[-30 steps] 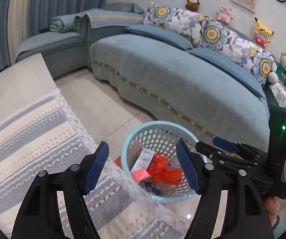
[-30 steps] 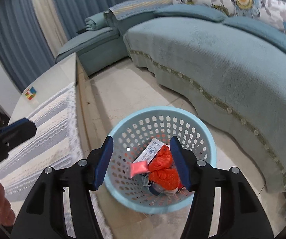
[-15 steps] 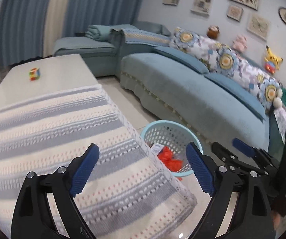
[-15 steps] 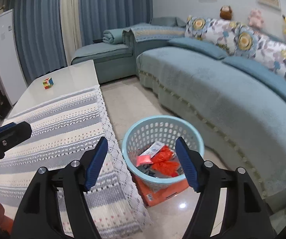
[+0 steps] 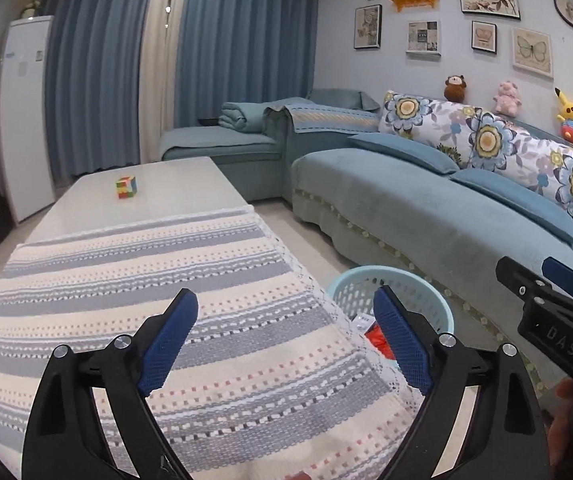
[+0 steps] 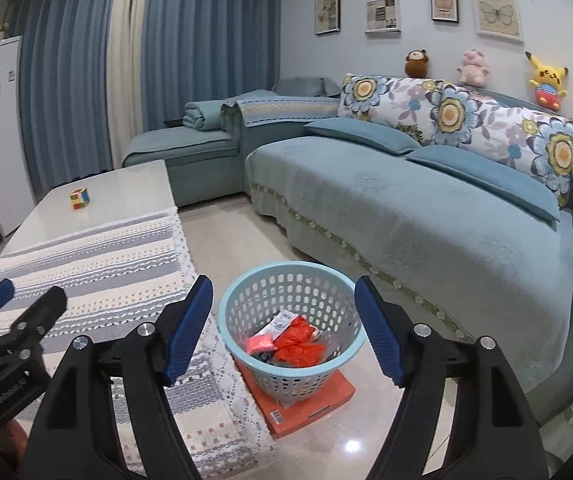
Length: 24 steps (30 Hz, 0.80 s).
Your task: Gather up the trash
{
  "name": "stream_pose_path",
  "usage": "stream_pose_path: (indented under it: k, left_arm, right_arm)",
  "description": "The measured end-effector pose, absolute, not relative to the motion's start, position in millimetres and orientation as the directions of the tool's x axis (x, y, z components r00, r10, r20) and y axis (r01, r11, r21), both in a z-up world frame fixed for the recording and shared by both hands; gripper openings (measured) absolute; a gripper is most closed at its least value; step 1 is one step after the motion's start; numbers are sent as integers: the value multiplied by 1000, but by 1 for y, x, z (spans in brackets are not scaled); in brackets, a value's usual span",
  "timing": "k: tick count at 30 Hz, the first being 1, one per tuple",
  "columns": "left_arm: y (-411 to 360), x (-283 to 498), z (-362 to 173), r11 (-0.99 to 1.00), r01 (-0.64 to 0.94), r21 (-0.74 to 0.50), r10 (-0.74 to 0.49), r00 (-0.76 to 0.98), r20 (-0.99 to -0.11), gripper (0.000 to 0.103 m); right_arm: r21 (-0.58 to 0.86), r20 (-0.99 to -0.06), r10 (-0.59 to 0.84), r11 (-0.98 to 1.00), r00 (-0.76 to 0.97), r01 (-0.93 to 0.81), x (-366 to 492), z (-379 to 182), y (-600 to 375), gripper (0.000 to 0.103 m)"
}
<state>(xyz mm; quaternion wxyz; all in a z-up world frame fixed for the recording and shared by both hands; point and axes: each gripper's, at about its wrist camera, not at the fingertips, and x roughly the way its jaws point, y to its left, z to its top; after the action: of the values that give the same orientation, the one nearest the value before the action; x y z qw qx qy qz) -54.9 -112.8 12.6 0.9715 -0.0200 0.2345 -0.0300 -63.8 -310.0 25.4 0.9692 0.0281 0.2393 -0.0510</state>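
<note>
Well, both grippers, left point(image 5: 284, 336) and right point(image 6: 282, 328), gape empty; careless swings near the basket point(image 6: 291, 332) could tip it, spilling trash point(image 6: 296, 340).

- The striped cloth point(image 5: 134, 280) on the surface point(image 5: 154, 184) lies bare; only a colour cube point(image 5: 126, 187) stands at the far end.
- A strip of floor point(image 6: 242, 236) between the surface and the sofa point(image 6: 426, 224) is free up to the basket point(image 6: 246, 300).
- The basket's mouth is unobstructed from above; trash point(image 6: 298, 338) lies in its bottom.
- An orange box point(image 6: 326, 396) sits under the basket.
</note>
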Motion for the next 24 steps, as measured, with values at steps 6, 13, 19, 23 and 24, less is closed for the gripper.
stream_pose_path:
  k: [6, 13, 19, 23, 24]
  left_arm:
    - [-116, -54, 13, 997, 57, -47, -72, 891, -449, 89]
    - [-117, -55, 13, 997, 50, -52, -68, 892, -446, 90]
    - [-118, -54, 13, 998, 41, -41, -55, 894, -445, 90]
    - [-119, -54, 12, 998, 43, -37, -55, 895, -443, 91]
    - [-118, -54, 12, 998, 43, -38, -55, 895, -443, 91]
  right_arm:
    - [50, -472, -75, 992, 878, 112, -58, 18, -311, 69]
    - [50, -464, -86, 991, 882, 123, -59, 17, -314, 69]
    - [40, -461, -105, 989, 881, 139, -61, 15, -313, 69]
    - [40, -454, -106, 989, 885, 139, -62, 17, -310, 69]
    - [38, -452, -107, 990, 885, 139, -63, 18, -309, 69]
